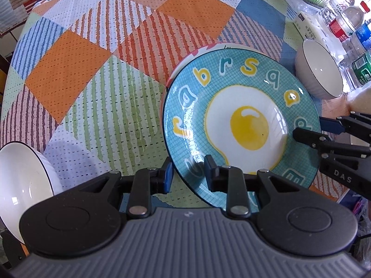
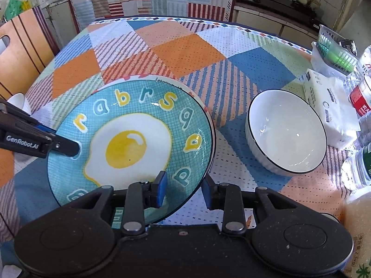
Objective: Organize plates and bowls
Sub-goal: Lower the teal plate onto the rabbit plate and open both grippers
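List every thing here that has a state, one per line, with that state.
Teal egg-print ceramic plate, empty, stacked on another plate.
Red-and-white-rimmed plate underneath, mostly covered, only its far rim showing.
White ribbed bowl with dark rim, upright, empty, apart from the plates.
Second white bowl, empty, partly out of frame.
Left gripper, astride the teal plate's rim; grip unclear.
Right gripper, open, teal plate's rim between its jaws.
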Action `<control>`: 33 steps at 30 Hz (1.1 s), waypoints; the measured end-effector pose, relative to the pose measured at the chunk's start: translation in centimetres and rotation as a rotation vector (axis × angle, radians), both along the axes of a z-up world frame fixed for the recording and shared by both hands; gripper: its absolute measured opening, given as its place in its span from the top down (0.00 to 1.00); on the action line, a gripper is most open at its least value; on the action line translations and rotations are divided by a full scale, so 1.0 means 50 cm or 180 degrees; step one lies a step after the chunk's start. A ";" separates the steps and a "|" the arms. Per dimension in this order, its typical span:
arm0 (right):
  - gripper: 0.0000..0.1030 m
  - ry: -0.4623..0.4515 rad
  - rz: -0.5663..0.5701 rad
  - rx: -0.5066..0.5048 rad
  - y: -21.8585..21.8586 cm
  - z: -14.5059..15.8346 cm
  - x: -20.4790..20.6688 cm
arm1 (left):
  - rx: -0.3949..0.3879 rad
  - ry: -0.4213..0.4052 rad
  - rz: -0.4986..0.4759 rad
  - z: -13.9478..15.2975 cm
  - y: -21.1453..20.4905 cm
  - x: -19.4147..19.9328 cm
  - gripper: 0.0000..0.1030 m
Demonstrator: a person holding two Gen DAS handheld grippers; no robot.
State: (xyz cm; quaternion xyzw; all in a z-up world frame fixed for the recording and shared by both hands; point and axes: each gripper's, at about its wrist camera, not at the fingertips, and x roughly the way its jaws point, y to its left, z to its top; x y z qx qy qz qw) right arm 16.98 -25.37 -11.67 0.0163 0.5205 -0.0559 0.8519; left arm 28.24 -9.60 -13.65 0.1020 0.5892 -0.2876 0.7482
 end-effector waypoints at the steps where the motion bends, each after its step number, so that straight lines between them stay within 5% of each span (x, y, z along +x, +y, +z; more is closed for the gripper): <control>1: 0.63 -0.0006 0.0010 -0.0060 0.005 -0.002 0.003 | 0.0017 -0.0014 -0.0006 0.000 -0.001 -0.002 0.75; 7: 0.63 -0.0054 0.0078 -0.0372 0.028 -0.011 0.004 | -0.0028 -0.0030 0.0039 0.006 0.006 -0.014 0.75; 22: 0.61 -0.0603 0.0284 -0.0163 0.086 0.151 -0.071 | -0.0318 -0.0278 -0.0034 0.132 0.052 -0.097 0.76; 33: 0.55 -0.0596 0.0459 -0.0045 0.114 0.215 -0.129 | -0.0337 -0.0526 -0.0130 0.207 0.104 -0.170 0.76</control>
